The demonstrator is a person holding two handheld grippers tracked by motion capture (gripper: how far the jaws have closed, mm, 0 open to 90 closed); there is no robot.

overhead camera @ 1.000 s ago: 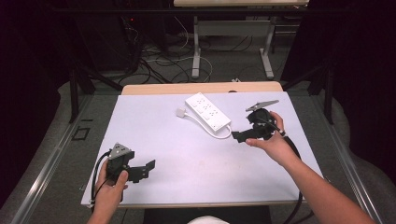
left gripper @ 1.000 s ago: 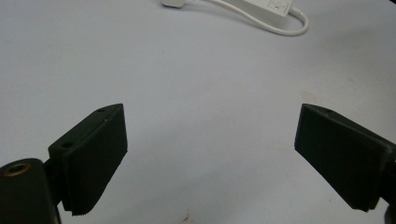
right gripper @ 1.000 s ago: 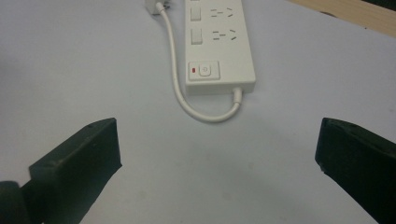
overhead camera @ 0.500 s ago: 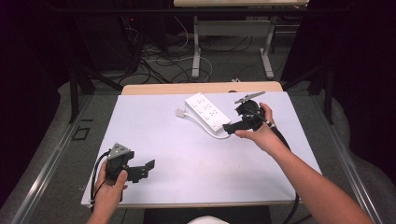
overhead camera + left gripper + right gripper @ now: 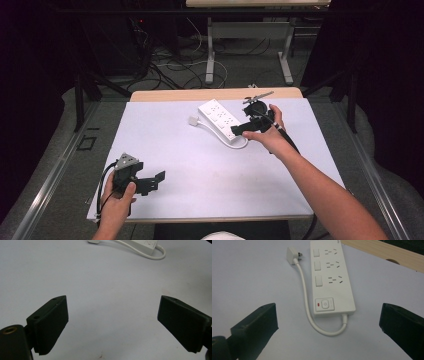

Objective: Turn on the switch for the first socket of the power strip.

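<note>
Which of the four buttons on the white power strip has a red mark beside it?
The button at the cable end of the power strip, nearest the right gripper. It is square-framed with a power symbol; the other three are plain rockers.

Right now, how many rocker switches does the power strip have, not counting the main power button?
3, in a row along the power strip: one by each socket group, at the plug end, the middle and nearest the power button. None looks hidden.

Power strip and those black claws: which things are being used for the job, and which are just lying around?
Being used:
- power strip, white, on the table
- its cord and plug
- right claw, open, beside the strip

Just there:
- left claw, open over bare table
- cables on the floor behind the table
</note>
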